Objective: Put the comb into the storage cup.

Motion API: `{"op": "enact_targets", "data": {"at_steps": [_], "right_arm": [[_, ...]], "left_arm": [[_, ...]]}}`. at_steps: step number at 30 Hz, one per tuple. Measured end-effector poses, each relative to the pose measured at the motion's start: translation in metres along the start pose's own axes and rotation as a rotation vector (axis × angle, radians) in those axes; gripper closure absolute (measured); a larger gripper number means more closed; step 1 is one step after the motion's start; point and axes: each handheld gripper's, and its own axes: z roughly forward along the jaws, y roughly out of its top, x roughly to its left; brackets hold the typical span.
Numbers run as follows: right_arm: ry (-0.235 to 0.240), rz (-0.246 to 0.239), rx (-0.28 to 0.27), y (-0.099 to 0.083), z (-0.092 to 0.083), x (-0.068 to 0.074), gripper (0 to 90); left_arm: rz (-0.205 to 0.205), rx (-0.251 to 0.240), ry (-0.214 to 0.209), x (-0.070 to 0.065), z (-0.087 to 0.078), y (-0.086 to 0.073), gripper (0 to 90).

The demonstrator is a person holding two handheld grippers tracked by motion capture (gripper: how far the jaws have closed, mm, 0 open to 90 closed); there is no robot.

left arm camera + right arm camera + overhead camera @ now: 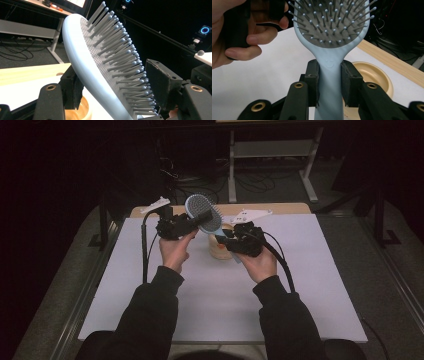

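A light blue hairbrush (204, 210) with grey bristles is held up over the table between both hands. My right gripper (226, 239) is shut on its handle (329, 75); both pads press the handle's sides just below the head. My left gripper (202, 216) comes in from the left and straddles the brush head (82, 62). One pad lies against the smooth back and the other meets the bristle tips (140, 75), so it looks shut on the head. The brush tilts, with its bristles facing up and toward the right.
A tan wooden bowl (219, 249) stands on the white table sheet (215, 295) right under the brush. A wooden table edge (280, 208) runs along the far side. Beyond it are a metal stand's legs (310, 185), cables and a dark floor.
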Motion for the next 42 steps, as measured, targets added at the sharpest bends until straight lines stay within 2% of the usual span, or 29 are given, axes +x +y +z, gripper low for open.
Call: {"op": "enact_targets", "data": {"at_steps": [5,10,12,21,24,25,27,32,37,39,42], "right_arm": [[-0.002,-0.001,0.001,-0.001,0.002,0.000,68.4],[-0.004,-0.005,0.009,-0.002,0.003,0.000,68.5],[-0.003,-0.009,0.013,-0.002,0.004,-0.001,68.5],[0.022,0.008,0.030,-0.004,0.008,-0.003,68.2],[0.027,0.010,0.035,-0.004,0.009,-0.004,67.2],[0.030,0.014,0.033,-0.004,0.009,-0.004,65.9],[0.038,0.038,0.019,-0.004,0.007,-0.006,62.0],[0.039,0.051,0.022,-0.005,0.005,-0.010,62.1],[0.023,0.077,0.039,-0.009,0.004,-0.016,46.5],[0.019,0.082,0.039,-0.010,0.003,-0.018,44.5],[0.012,0.096,0.033,-0.013,0.001,-0.023,36.3]], "left_arm": [[-0.044,-0.011,-0.019,0.003,0.001,-0.001,40.4],[-0.108,-0.023,-0.070,0.008,0.001,-0.002,47.6],[-0.113,-0.020,-0.079,0.009,0.001,-0.002,49.0],[-0.066,0.006,-0.101,0.005,0.000,0.002,55.0],[-0.037,0.018,-0.102,0.004,0.000,0.003,56.4],[-0.017,0.022,-0.090,0.002,0.000,0.004,56.7],[0.001,0.026,-0.082,0.002,0.000,0.005,57.4],[0.001,0.015,-0.085,0.002,0.000,0.007,58.1],[0.022,0.021,-0.073,0.001,0.000,0.013,58.1],[0.028,0.019,-0.069,0.002,-0.002,0.016,58.1],[0.033,0.017,-0.061,0.003,-0.004,0.020,58.1]]}}
